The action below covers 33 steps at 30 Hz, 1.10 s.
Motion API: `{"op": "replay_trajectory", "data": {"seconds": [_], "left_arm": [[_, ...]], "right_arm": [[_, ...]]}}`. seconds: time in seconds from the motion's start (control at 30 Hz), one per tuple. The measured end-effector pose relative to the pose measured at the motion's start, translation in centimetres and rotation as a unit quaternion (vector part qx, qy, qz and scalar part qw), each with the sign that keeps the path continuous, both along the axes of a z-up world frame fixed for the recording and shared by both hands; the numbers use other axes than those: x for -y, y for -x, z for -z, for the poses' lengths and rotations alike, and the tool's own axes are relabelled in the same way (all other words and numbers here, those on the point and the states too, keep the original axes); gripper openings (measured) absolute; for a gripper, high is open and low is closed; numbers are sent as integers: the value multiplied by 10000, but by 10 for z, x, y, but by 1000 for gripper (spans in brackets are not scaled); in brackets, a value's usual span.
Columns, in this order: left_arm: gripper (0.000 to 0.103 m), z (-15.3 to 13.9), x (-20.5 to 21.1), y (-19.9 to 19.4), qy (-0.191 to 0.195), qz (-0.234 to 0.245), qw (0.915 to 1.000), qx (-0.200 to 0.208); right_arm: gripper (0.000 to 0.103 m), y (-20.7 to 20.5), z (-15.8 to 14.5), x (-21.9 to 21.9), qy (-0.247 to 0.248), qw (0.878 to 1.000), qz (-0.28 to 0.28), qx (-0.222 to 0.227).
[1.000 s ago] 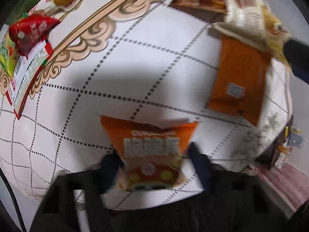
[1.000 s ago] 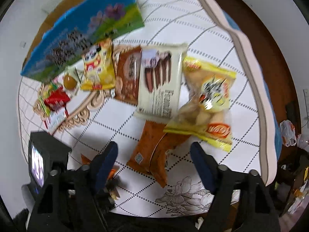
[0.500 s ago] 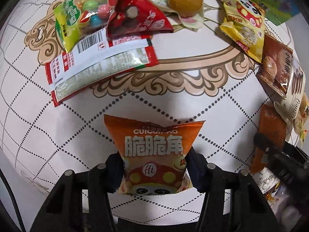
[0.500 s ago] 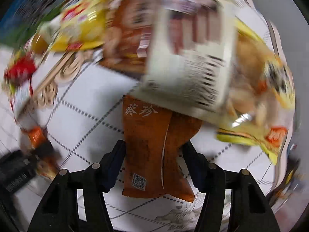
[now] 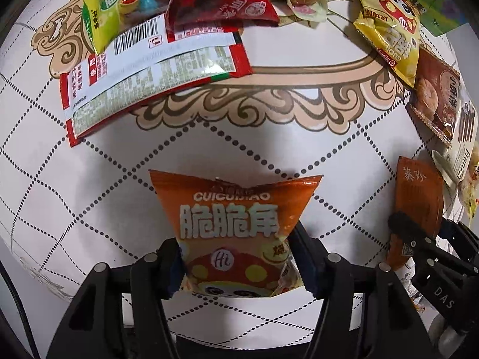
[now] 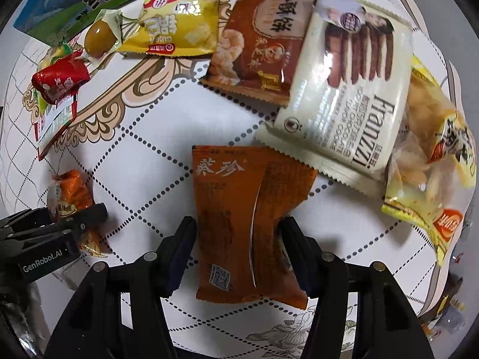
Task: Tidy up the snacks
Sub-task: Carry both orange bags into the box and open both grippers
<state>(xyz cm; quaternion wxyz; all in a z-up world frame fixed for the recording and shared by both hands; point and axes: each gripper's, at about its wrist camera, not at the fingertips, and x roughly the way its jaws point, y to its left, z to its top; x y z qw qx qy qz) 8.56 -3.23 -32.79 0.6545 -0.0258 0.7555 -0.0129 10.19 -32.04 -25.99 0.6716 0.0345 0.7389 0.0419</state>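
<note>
my left tongs (image 5: 236, 261) are closed on the small orange snack bag (image 5: 236, 224), with one pad pressing each side of its lower half. the bag stands upright between the fingers, its printed face toward the camera, above the white tablecloth (image 5: 89, 179) with dotted diamond lines. far from it, on the left, a red and white packet (image 5: 149, 71) lies label side up, and a red pouch (image 5: 218, 0) and a green candy bag (image 5: 107, 9) lie partly on top of it.

my right tongs (image 6: 236, 254) are closed on the dark orange packet (image 6: 239, 209), the pads touching its two long edges near the bottom. the far right corner of the packet is just beside the cream cookie pack (image 6: 344, 89); i cannot tell if they touch. a brown biscuit packet (image 6: 263, 39) and a yellow chip bag (image 6: 179, 15) lie farther away, and a clear yellow bag (image 6: 431, 155) is at the right.
</note>
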Motion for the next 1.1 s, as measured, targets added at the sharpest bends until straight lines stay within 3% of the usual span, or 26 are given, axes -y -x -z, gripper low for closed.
{"op": "replay_trajectory", "data": {"seconds": [0.27, 0.33, 0.47, 0.7, 0.87, 1.1], "left_arm": [[60, 3, 7, 5, -70, -12, 10000, 64], [52, 2, 6, -1, -101, -19, 9998, 148], [47, -4, 6, 2, -91, -41, 9997, 240], [44, -28, -1, 6, 230, -196, 9989, 350], [43, -67, -4, 0, 570, -247, 9962, 604], [43, -170, -6, -61, 1176, -218, 9823, 1444]], "right_arm": [[63, 12, 9, -5, 147, 9999, -48, 6], [60, 11, 13, -6, 223, 9997, -92, 37], [54, 13, 21, -20, 386, 9985, -255, 292], [50, 19, 2, -19, -335, 9981, 17, 523], [50, 11, -35, -17, -871, 9931, 111, 774], [50, -40, -124, -28, -1528, 9767, 42, 1505]]}}
